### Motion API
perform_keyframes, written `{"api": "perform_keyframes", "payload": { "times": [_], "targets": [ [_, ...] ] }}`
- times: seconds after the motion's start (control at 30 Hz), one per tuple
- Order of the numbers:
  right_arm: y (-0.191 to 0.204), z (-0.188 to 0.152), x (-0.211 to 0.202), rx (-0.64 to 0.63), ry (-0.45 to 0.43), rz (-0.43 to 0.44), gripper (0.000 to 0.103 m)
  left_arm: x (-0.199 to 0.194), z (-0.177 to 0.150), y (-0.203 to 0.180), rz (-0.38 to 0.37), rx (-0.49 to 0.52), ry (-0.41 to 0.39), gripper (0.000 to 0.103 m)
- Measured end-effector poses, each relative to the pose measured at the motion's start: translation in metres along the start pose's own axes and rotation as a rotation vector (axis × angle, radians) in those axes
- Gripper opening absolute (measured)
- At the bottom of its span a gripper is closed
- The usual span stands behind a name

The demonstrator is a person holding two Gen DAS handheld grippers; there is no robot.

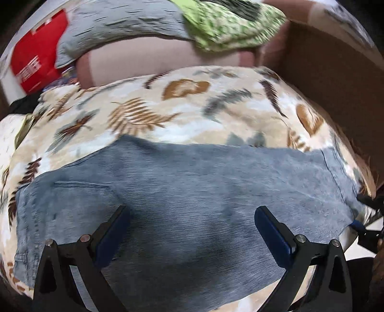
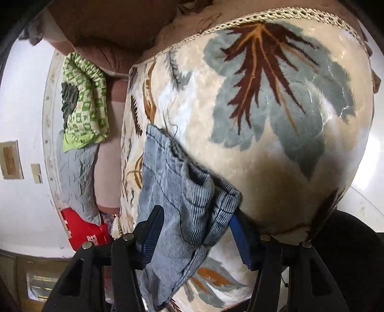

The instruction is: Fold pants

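Blue denim pants (image 1: 187, 196) lie flat on a cream blanket with a leaf print (image 1: 168, 108). My left gripper (image 1: 192, 216) is open above the middle of the pants, holding nothing. My right gripper (image 2: 195, 223) has its fingers apart around the bunched hem end of the pants (image 2: 182, 192); the cloth sits between the blue pads (image 2: 150, 237) and I cannot tell if they touch it. The right gripper also shows at the right edge of the left wrist view (image 1: 369, 216), at the pants' right end.
A grey pillow (image 1: 115, 24) and a green patterned cloth (image 1: 228, 21) lie at the back. A red box (image 1: 36, 50) stands at the back left. A brown cardboard box (image 1: 324, 67) is at the back right. The blanket's trimmed edge (image 2: 264, 16) runs along the far side.
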State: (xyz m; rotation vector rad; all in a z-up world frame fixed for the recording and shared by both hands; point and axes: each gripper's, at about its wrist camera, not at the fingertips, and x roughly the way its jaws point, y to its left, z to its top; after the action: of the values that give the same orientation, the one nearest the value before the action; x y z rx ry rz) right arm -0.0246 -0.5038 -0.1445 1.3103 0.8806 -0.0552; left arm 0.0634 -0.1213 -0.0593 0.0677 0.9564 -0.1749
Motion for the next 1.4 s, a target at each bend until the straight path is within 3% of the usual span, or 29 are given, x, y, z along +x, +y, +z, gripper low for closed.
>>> {"api": "perform_keyframes", "payload": {
  "times": [0.2,0.47,0.8,1.03,1.13,1.17,1.23,1.27,1.4],
  "targets": [
    [0.001,0.002,-0.003,-0.063,0.0,-0.018,0.059,0.028,-0.009,-0.032,0.038,0.095,0.059,0.103],
    [0.003,0.001,-0.002,-0.076,-0.01,-0.046,0.059,0.041,-0.019,-0.036,0.035,0.114,0.098,0.103],
    [0.002,0.004,-0.001,-0.065,0.0,-0.047,0.059,0.041,-0.017,-0.034,0.026,0.113,0.102,0.103],
    [0.008,0.008,-0.004,-0.088,-0.01,-0.069,0.059,0.019,0.001,-0.043,-0.052,0.064,0.027,0.103],
    [0.004,0.009,-0.005,-0.075,-0.012,-0.058,0.059,0.039,-0.004,-0.059,-0.006,0.136,0.096,0.103],
    [0.005,0.009,-0.005,-0.086,-0.013,-0.061,0.059,0.054,-0.01,-0.066,0.018,0.172,0.156,0.103],
    [0.007,0.01,-0.004,-0.108,-0.003,-0.064,0.052,0.054,-0.015,-0.064,0.011,0.16,0.119,0.103],
    [0.009,0.011,-0.005,-0.128,-0.01,-0.08,0.031,0.055,-0.015,-0.064,0.009,0.16,0.124,0.103],
    [0.022,0.007,-0.012,-0.212,-0.04,-0.114,0.026,0.049,-0.008,-0.063,0.003,0.153,0.149,0.102]
  ]
}}
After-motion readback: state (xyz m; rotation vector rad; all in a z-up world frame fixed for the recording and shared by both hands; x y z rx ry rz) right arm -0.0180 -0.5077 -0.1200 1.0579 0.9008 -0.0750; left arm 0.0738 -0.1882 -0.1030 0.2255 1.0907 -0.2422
